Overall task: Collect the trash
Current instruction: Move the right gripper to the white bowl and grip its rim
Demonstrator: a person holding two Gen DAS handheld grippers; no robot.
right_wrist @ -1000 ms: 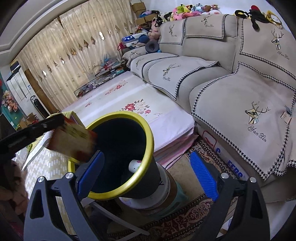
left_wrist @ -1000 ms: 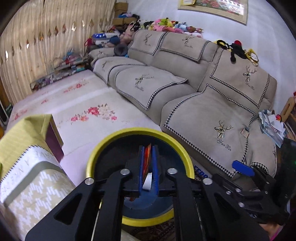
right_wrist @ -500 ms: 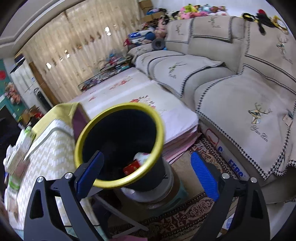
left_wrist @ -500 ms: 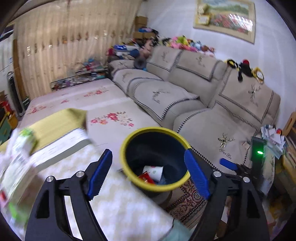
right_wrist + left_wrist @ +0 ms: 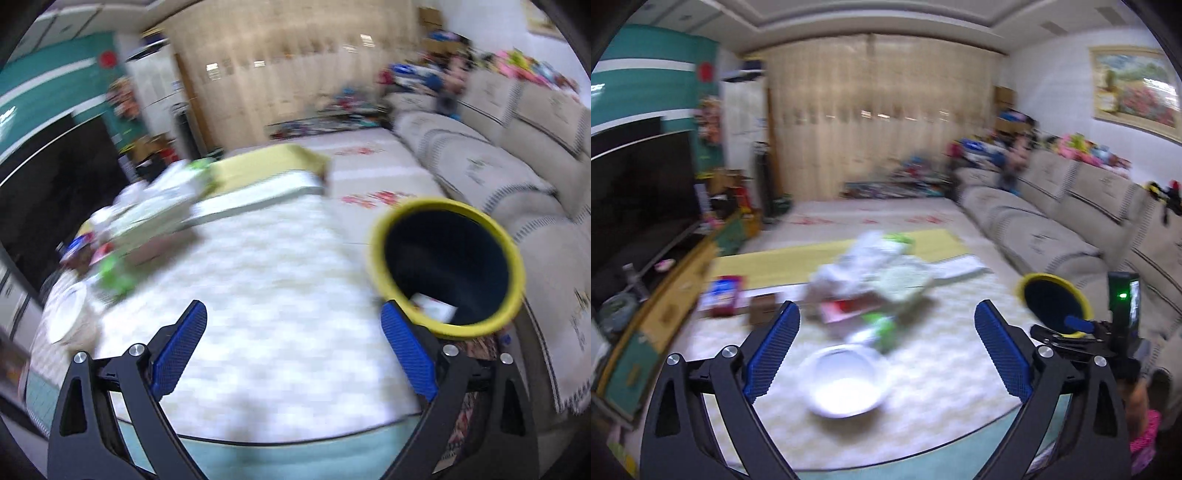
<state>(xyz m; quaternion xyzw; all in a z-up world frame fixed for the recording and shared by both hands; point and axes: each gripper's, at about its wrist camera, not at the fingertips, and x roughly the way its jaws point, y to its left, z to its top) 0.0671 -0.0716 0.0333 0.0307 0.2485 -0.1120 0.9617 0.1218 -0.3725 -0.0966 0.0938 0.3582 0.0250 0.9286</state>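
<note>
My left gripper (image 5: 886, 350) is open and empty above the table, facing a blurred pile of trash (image 5: 875, 280): white and green wrappers and a red packet. A white bowl (image 5: 846, 387) lies between its fingers. The yellow-rimmed black bin (image 5: 1052, 299) stands at the table's right edge. My right gripper (image 5: 295, 347) is open and empty over the white-patterned table top (image 5: 280, 288). The bin (image 5: 447, 266) is just right of its right finger, with white paper inside. The trash pile (image 5: 147, 218) lies far left in that view.
A beige sofa (image 5: 1071, 229) runs along the right wall. A dark TV (image 5: 635, 192) on a low cabinet stands to the left. A blue-and-red packet (image 5: 722, 295) lies on the table's left. A yellow cloth (image 5: 273, 166) covers the far end of the table.
My left gripper opened over the bin and dropped the red packet in, then both grippers swung left from the bin toward the table and its trash pile. The right gripper stayed open.
</note>
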